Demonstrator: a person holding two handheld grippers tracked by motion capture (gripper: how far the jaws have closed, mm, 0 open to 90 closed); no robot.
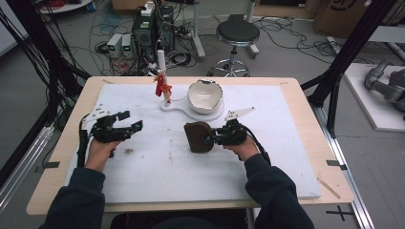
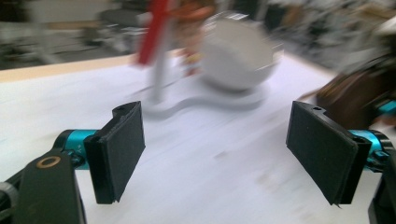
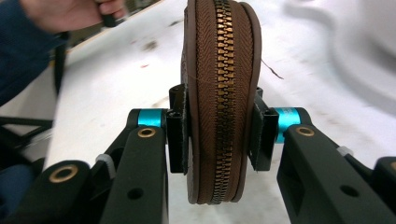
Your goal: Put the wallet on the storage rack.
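A round brown zip pouch (image 1: 198, 137) stands on edge at the middle of the white mat (image 1: 191, 176). My right gripper (image 1: 210, 137) is shut on it from the right. In the right gripper view the pads press both flat sides of the pouch (image 3: 219, 70), and the brass zipper faces the camera between the jaws of the right gripper (image 3: 219, 135). My left gripper (image 1: 133, 121) sits at the left of the mat, open and holding nothing. The left gripper view shows the jaws of the left gripper (image 2: 217, 149) standing wide over bare mat, with the pouch (image 2: 350, 93) blurred at the right.
A white bowl (image 1: 205, 95) rests on a white base plate (image 1: 179, 107) at the back of the mat, beside a red-and-white upright figure (image 1: 162, 83). A small dark smudge (image 1: 129, 151) marks the mat near the left hand. Behind the table are a stool (image 1: 237, 33) and cables.
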